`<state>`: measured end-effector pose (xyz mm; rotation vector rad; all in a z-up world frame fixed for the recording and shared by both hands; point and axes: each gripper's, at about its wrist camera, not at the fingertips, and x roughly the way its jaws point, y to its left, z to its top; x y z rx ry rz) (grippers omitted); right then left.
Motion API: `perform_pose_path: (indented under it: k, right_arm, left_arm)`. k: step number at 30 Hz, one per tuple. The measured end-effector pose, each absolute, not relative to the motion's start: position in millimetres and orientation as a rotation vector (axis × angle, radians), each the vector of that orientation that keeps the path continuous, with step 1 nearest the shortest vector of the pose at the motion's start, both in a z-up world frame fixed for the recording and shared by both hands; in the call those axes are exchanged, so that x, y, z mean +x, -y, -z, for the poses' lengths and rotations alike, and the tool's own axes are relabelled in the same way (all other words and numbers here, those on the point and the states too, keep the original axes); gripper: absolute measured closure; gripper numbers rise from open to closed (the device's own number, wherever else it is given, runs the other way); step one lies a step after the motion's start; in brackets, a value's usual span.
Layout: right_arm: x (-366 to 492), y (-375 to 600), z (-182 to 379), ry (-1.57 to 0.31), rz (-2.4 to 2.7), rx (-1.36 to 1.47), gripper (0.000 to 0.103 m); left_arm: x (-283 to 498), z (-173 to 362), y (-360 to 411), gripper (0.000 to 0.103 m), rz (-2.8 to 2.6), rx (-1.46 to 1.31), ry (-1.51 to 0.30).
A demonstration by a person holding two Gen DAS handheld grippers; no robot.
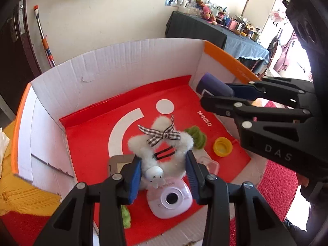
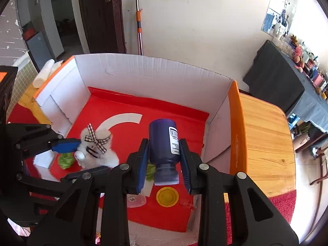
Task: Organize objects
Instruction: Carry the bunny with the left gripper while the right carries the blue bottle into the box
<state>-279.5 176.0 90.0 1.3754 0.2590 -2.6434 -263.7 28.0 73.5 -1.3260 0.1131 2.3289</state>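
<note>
While both hang over the cardboard box (image 2: 155, 71), the left tool (image 1: 164, 176) grips a plush toy (image 1: 162, 143), the right tool (image 2: 165, 164) a purple bottle (image 2: 164, 141)

Home: mop (image 2: 138, 16) against wall, cluttered table (image 1: 215, 30).

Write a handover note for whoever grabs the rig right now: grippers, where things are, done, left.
Left gripper: shut on the white plush toy, held above the box floor.
Right gripper: shut on the purple bottle, cap toward the camera, also over the box.
White cardboard box has a red bag lining its floor. Lying on that: pink toy camera, yellow lid, green fuzzy pieces, clear small container.
Done: several things already in the box.
Left: probably set down the plush toy and bottle, clear of the toy camera and lid.
</note>
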Motion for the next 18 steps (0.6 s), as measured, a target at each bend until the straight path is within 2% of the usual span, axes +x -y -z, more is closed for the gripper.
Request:
perform_pose_path:
  k: [10,18]
  right_arm:
    - [-318,-171,-62,-0.342,2.612,1.523,0.076]
    - [-335,-168,-40,-0.405,2.585,1.623,0.076]
  left_arm:
    - [-318,-51,-20,0.061,-2.371,-1.443,-0.136]
    - [-330,-38,-11,0.061,-2.353,-1.504,-0.109]
